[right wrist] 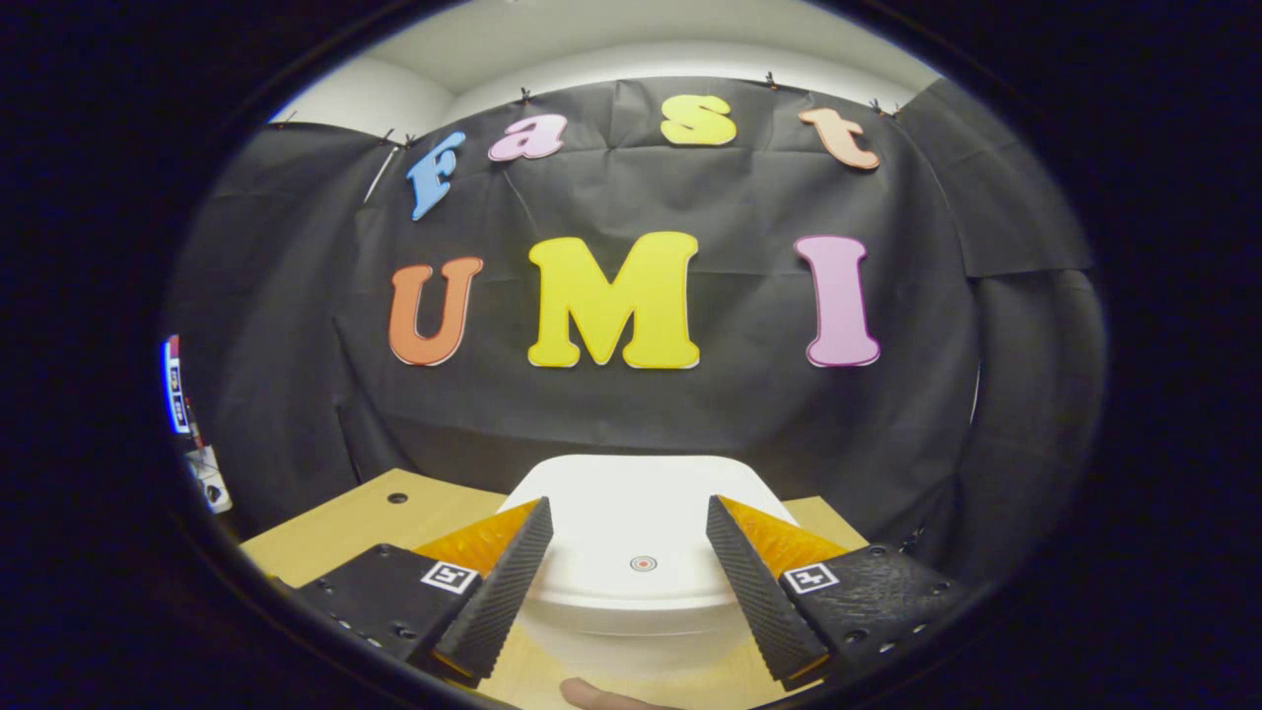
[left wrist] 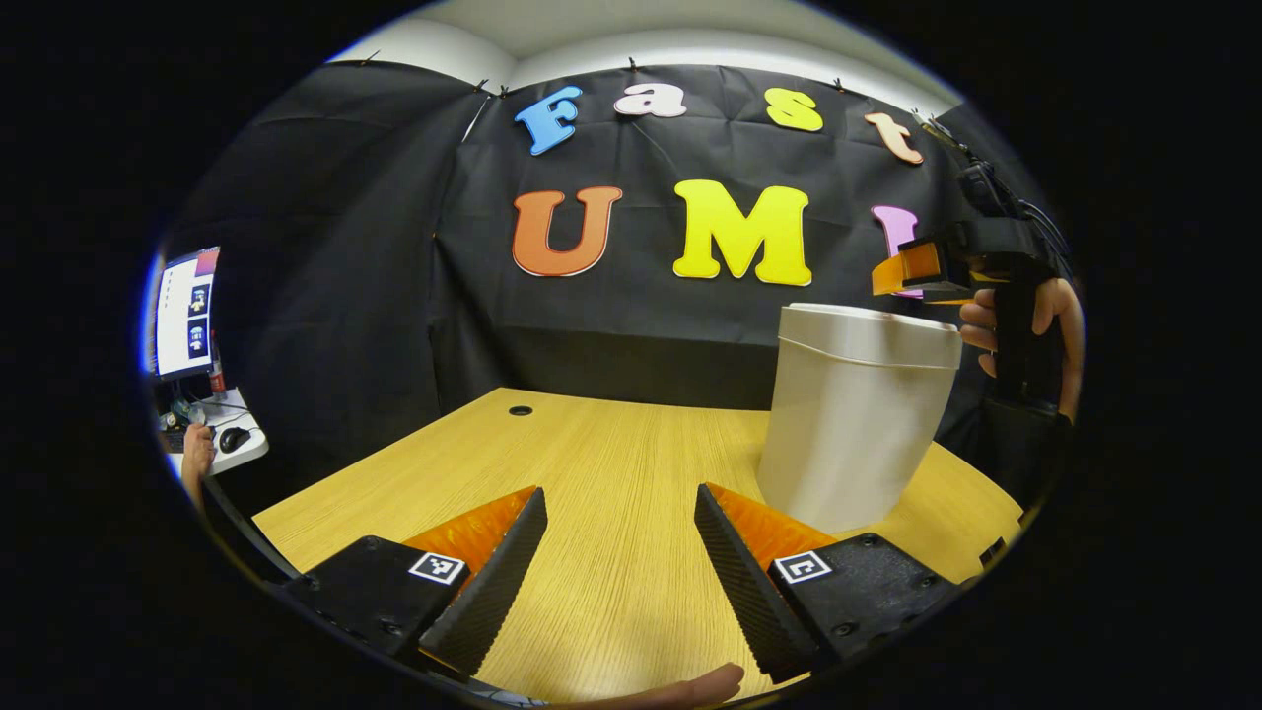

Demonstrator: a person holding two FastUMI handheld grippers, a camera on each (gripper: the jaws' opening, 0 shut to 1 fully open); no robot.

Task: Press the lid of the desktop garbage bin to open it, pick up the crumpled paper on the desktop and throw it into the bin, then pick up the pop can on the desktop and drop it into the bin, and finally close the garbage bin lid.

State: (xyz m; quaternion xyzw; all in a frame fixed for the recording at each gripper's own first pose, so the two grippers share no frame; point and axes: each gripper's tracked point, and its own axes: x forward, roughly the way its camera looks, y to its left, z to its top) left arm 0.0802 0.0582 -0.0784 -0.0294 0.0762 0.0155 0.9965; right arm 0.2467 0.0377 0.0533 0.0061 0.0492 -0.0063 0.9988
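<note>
Left tongs [left wrist: 619,552] agape over bare desktop [left wrist: 611,463] — closed bin [left wrist: 853,414] right, right tongs [left wrist: 912,271] above its lid.

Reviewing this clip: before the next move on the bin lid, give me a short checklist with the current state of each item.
1. Bin upright on the table: ok.
2. Lid closed: ok, it sits flat on the rim.
3. Right gripper above the lid, jaws open and holding nothing: ok; the lid's centre mark lies between them.
4. Left gripper clear of the bin, low over bare table, jaws open and holding nothing: ok.
5. Crumpled paper and pop can in the bin: cannot tell, lid hides the inside.
</note>
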